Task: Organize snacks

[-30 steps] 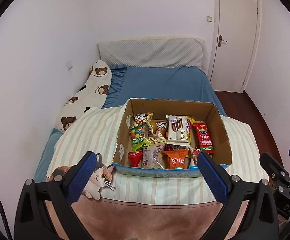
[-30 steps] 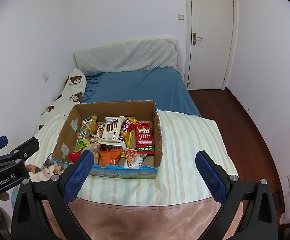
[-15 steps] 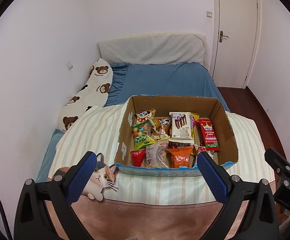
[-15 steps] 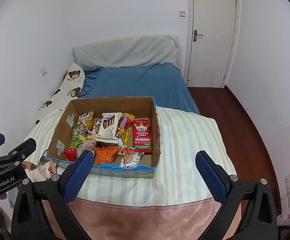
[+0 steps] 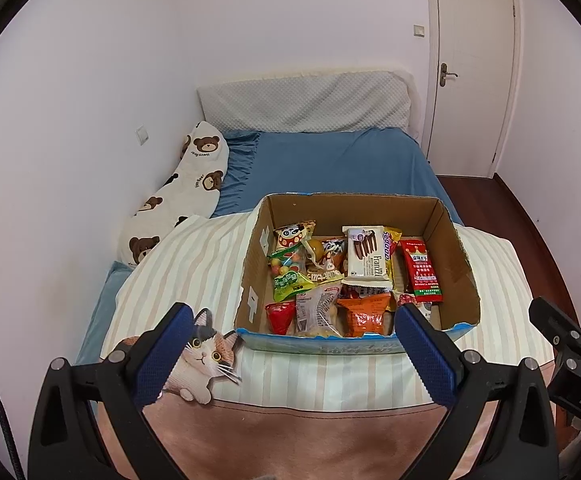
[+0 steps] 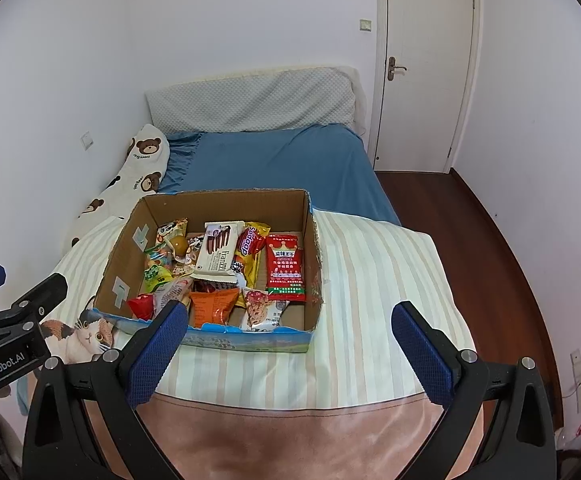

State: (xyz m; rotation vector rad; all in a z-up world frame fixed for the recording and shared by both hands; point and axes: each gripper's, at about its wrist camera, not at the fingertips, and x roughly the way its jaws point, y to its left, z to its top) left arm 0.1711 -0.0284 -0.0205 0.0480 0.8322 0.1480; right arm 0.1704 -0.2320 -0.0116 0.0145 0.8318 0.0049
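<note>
An open cardboard box (image 5: 460,280) (image 6: 314,248) stands on the striped blanket on the bed. It holds several snack packs: a white Franzzi wafer pack (image 5: 366,258) (image 6: 218,252), a red pack with a crown (image 5: 420,272) (image 6: 285,266), an orange bag (image 5: 364,314) (image 6: 212,306) and a green candy bag (image 5: 288,284). My left gripper (image 5: 290,354) is open and empty, held short of the box's near wall. My right gripper (image 6: 288,354) is open and empty, just before the box's near right corner.
The striped blanket (image 6: 374,280) with a cat print (image 5: 198,356) covers the near bed. A bear-print pillow (image 5: 186,196) lies along the left wall. A blue sheet (image 5: 330,164), a grey headboard cushion and a white door (image 6: 422,64) are beyond.
Both grippers have moved a little closer to the box and shifted, so the box sits lower and larger in both views. The jaws stay open.
</note>
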